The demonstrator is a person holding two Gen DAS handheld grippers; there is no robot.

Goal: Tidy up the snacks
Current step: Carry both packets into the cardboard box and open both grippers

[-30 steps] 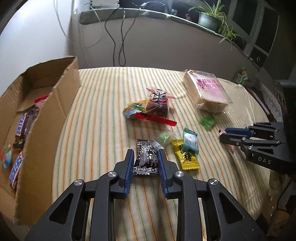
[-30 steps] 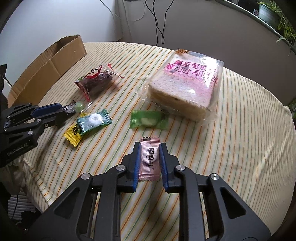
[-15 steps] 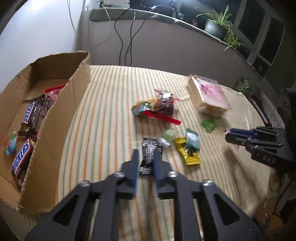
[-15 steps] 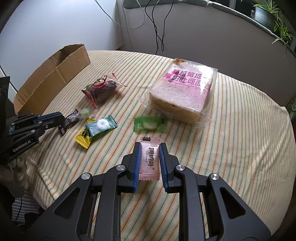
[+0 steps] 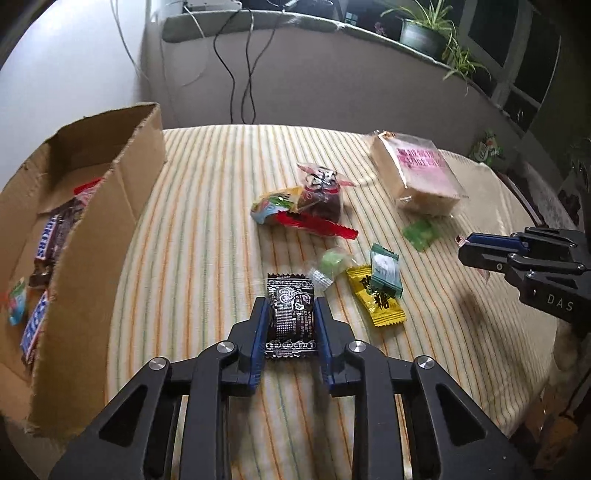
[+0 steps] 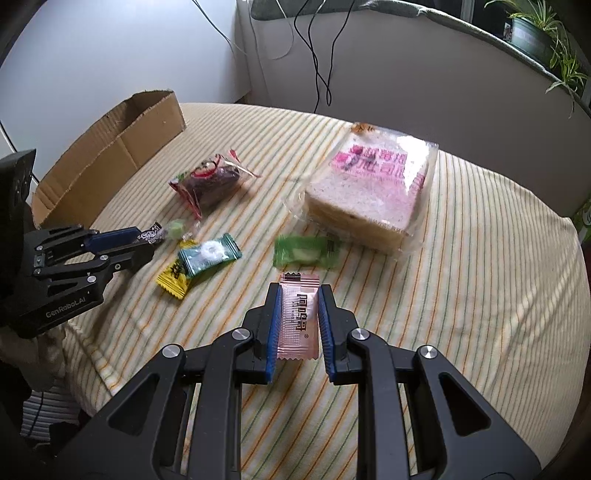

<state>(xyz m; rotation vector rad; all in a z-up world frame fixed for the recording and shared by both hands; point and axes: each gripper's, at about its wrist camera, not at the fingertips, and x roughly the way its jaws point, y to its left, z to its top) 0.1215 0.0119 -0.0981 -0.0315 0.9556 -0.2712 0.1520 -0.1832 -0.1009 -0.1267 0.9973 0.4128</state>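
My left gripper [image 5: 290,314] is shut on a black snack packet [image 5: 291,314] and holds it above the striped tablecloth [image 5: 207,229]. It also shows in the right wrist view [image 6: 142,242]. My right gripper [image 6: 299,306] is shut on a pink snack packet [image 6: 299,317], lifted off the cloth. The cardboard box [image 5: 96,236] stands to the left, with several chocolate bars [image 5: 48,240] inside. Loose on the cloth lie a yellow candy [image 5: 375,301], a teal candy [image 5: 384,267], a green candy [image 6: 304,251], a dark fruit bag [image 5: 319,194] and a bread pack [image 6: 369,192].
A wall with hanging cables [image 5: 240,62] is behind the table. A ledge with potted plants [image 5: 424,33] runs at the back right. The table's edge drops off at the right [image 5: 532,387]. A red and colourful wrapper [image 5: 295,218] lies by the fruit bag.
Both grippers have risen with their packets. The left one lifted the black packet off the cloth and drew back toward the box side. The right one holds the pink packet higher.
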